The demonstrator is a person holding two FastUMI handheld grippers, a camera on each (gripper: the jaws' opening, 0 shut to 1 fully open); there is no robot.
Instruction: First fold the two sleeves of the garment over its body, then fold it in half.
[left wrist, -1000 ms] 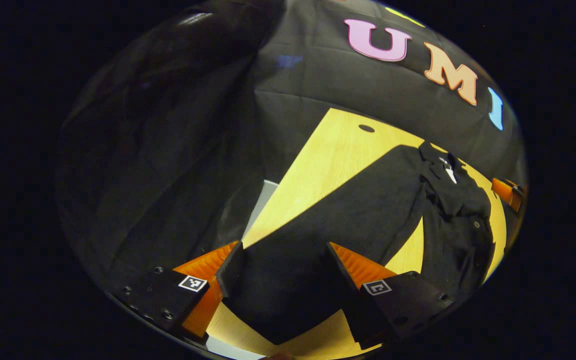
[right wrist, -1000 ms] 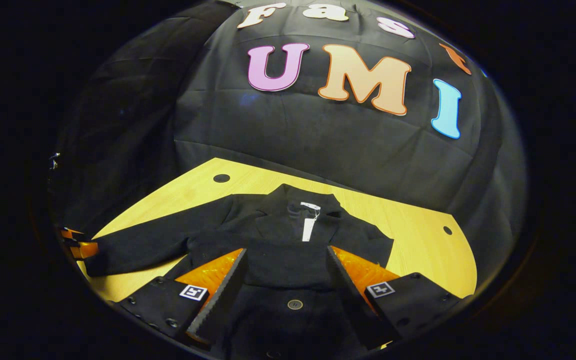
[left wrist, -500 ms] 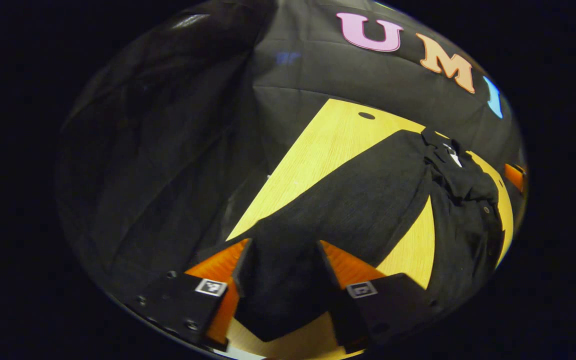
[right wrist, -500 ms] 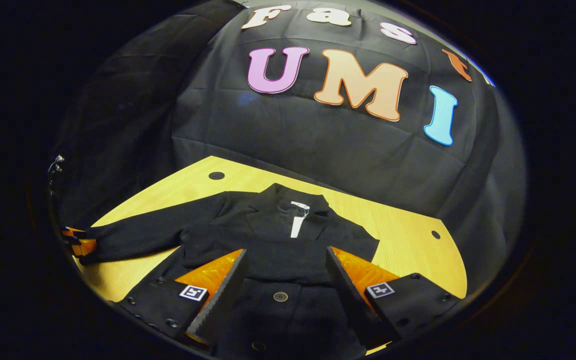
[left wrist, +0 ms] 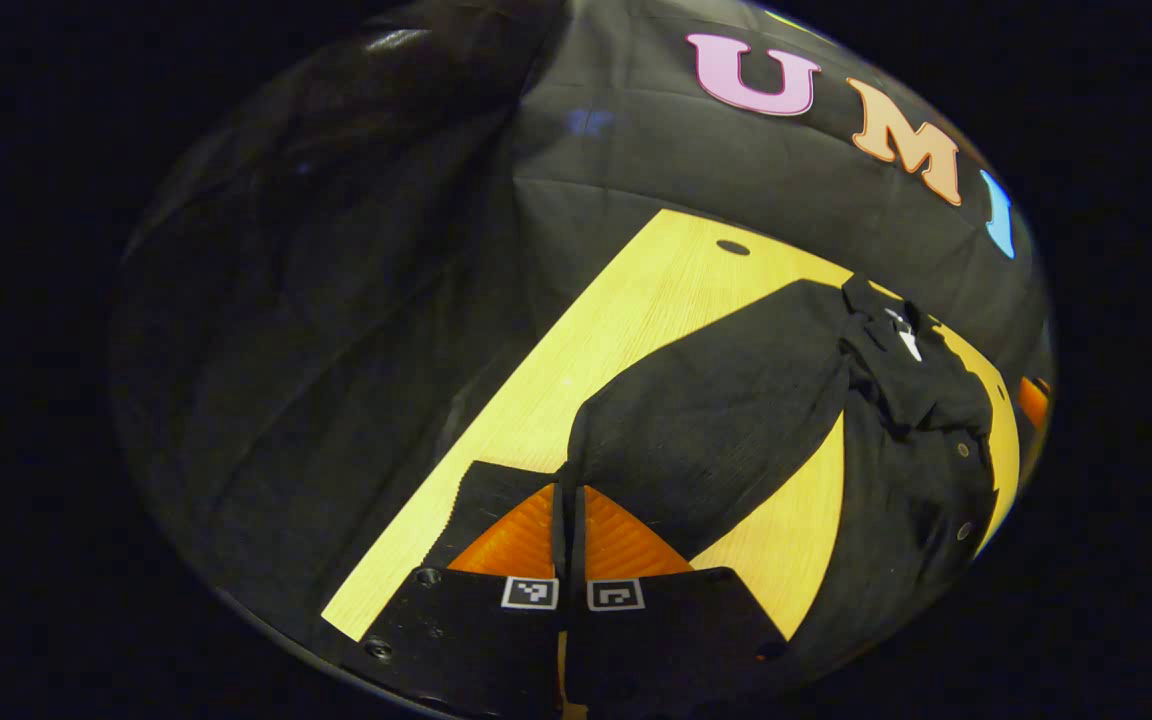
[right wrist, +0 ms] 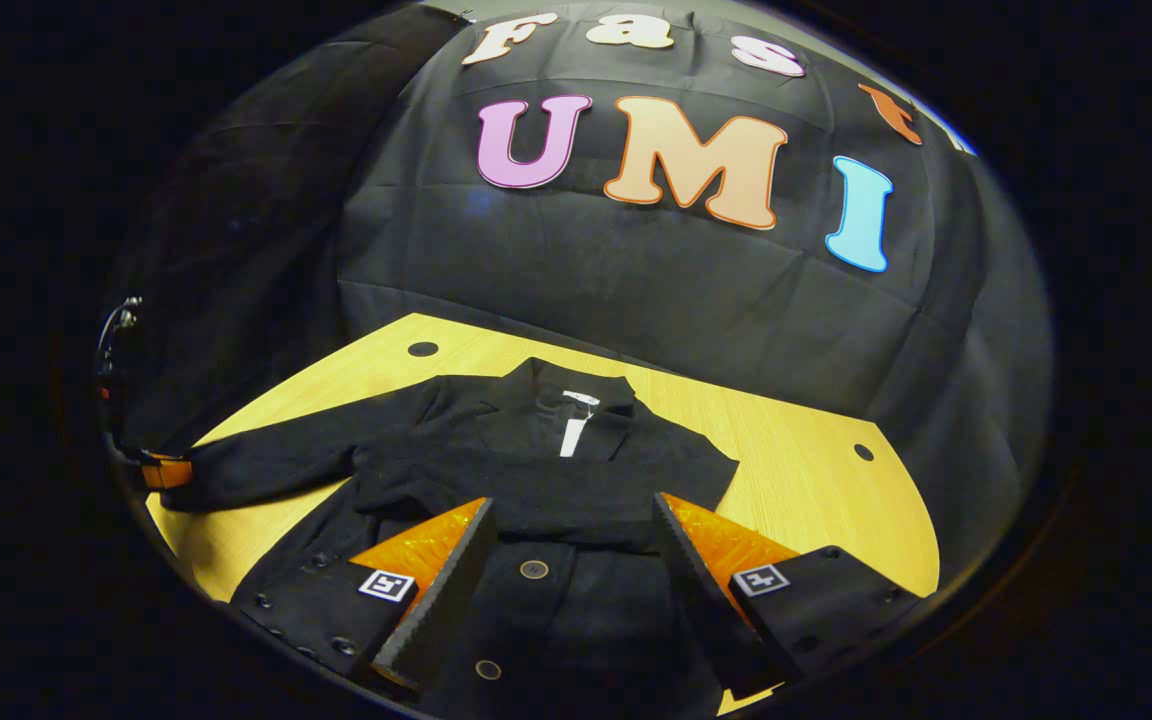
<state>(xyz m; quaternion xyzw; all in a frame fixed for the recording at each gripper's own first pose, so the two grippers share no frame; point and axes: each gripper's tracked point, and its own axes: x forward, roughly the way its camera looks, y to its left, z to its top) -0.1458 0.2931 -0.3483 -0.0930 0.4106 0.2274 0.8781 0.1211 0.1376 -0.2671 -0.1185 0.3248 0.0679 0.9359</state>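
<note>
Black cloth walls close off the booth behind a yellow wooden table (right wrist: 816, 490) on which we see a black garment (right wrist: 576, 600) lying flat, front up.

Nearest us in the left gripper view, the left tool (left wrist: 568, 500) has its orange fingers pressed together on the cuff end of the left sleeve (left wrist: 716, 420); a thin slit of dark cloth sits between them. From that pinch the sleeve runs away from us across the table toward the collar (left wrist: 881, 320), and the garment's body lies to the right of it.

In the right gripper view, the right tool (right wrist: 570, 530) hangs over the buttoned front with its fingers spread wide, nothing between them but the fabric below. We see the other sleeve (right wrist: 546, 495) already laid across the chest, just beyond the fingertips. The garment's long axis runs straight away from this tool, hem nearest, collar and white tag (right wrist: 570, 432) farthest, pointing at the back wall. At the far left the left sleeve stretches sideways to the left tool (right wrist: 166, 472).
</note>
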